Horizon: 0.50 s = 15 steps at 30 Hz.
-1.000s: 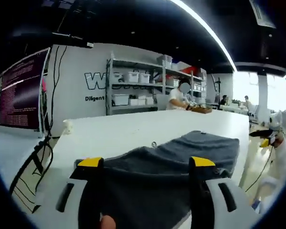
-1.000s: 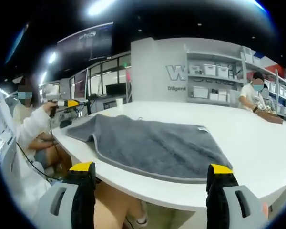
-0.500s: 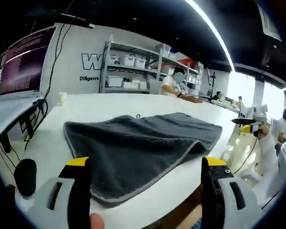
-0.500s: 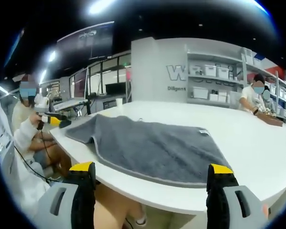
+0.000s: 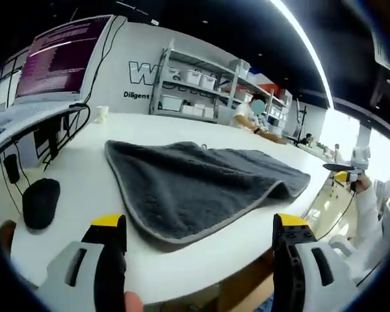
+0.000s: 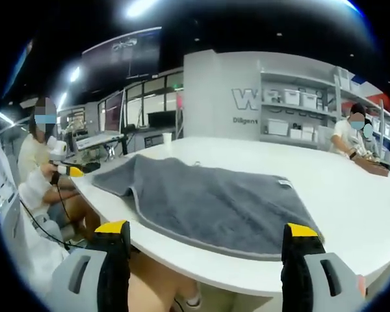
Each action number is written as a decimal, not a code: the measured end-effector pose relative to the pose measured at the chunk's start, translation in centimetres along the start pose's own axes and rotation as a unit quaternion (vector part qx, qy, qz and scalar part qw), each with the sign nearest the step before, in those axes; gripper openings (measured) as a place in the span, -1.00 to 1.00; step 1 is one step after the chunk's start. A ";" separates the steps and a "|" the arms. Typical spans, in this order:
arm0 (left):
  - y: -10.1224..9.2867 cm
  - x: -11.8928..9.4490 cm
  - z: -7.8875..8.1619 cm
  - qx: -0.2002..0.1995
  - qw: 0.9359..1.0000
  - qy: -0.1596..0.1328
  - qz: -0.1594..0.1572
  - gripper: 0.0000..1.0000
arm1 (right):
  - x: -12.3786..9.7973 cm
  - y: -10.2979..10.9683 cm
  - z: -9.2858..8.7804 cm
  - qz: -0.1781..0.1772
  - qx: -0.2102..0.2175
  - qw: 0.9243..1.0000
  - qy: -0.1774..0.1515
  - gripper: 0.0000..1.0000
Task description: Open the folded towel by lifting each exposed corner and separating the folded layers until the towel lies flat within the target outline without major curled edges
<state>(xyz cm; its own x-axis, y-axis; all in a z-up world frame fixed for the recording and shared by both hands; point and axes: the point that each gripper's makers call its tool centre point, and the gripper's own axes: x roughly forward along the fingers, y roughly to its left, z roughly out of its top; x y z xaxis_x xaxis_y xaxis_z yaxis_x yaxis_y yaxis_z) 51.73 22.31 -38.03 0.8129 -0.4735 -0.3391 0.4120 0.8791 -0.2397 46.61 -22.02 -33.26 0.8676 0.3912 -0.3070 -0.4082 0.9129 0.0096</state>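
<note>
Grey towel [image 5: 195, 182] lies spread on the white table [image 5: 84, 195], one corner humped. Left gripper [image 5: 192, 227] jaws wide, empty. Right gripper [image 6: 205, 231] likewise wide, holding nothing.

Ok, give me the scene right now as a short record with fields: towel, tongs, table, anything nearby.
towel: grey towel spread on the white table, one corner near the right edge humped up, not flat
left tongs: open, empty, off the towel
right tongs: open, empty, short of the table edge
target outline: none visible
nearby: black computer mouse beside the towel; paper cup further back
</note>
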 end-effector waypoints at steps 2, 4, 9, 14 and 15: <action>0.9 0.3 -0.4 -0.001 1.000 -0.002 0.011 0.76 | 0.1 0.1 0.1 0.001 -0.001 1.000 0.000 0.93; 1.6 0.8 -0.9 -0.006 1.000 -0.001 0.018 0.74 | 0.2 0.2 0.2 0.001 -0.001 1.000 0.000 0.93; 2.3 1.7 -1.7 -0.038 0.999 -0.001 0.024 0.50 | 0.2 0.5 0.4 0.003 -0.005 1.000 0.001 0.93; 2.3 2.2 -1.3 -0.046 0.999 -0.008 0.016 0.00 | 0.1 0.5 0.3 -0.001 -0.006 1.000 0.006 0.92; 2.4 2.3 -1.3 -0.043 0.999 -0.010 0.017 -0.13 | 0.1 0.5 0.3 -0.001 -0.007 1.000 0.006 0.92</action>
<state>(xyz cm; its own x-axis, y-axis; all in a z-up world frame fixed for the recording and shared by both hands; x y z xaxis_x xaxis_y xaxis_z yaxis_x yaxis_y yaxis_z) 54.06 23.29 -40.52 0.8338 -0.4418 -0.3309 0.3478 0.8860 -0.3065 46.63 -21.50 -32.99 0.8649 0.3873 -0.3191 -0.4099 0.9121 -0.0039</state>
